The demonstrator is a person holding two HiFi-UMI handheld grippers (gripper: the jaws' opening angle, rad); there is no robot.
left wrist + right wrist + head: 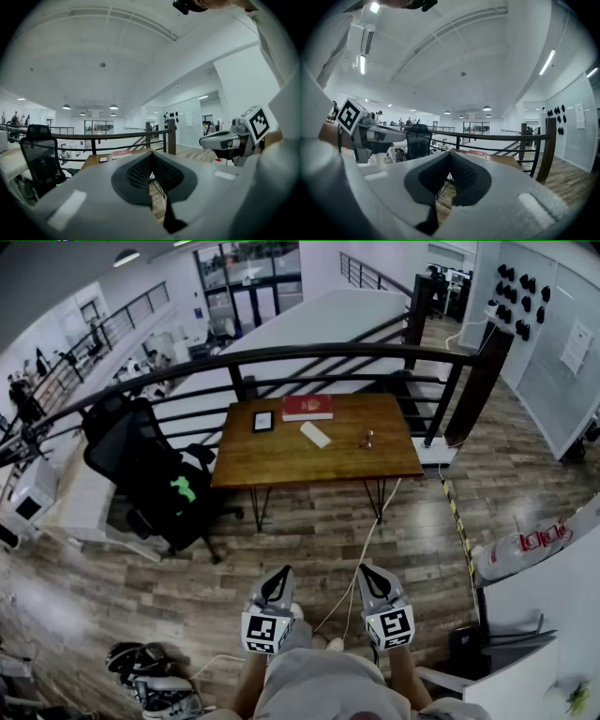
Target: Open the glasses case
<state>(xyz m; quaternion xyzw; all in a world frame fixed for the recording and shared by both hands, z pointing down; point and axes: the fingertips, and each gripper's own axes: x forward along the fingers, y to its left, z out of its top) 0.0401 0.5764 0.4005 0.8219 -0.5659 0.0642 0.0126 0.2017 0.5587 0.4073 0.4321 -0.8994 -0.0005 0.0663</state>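
Your left gripper (279,576) and right gripper (367,576) sit side by side close to your body, roughly level. Each has its jaws pressed together with nothing between them. You stand well back from the wooden table (281,465). The white glasses case (315,434) lies on it, untouched, near a red book (307,407) and a dark tablet (263,421).

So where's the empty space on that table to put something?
The table's near edge is bare, in front of the white case and small metal object. Far right corner too. Crowded at the back left: black tablet, red book.
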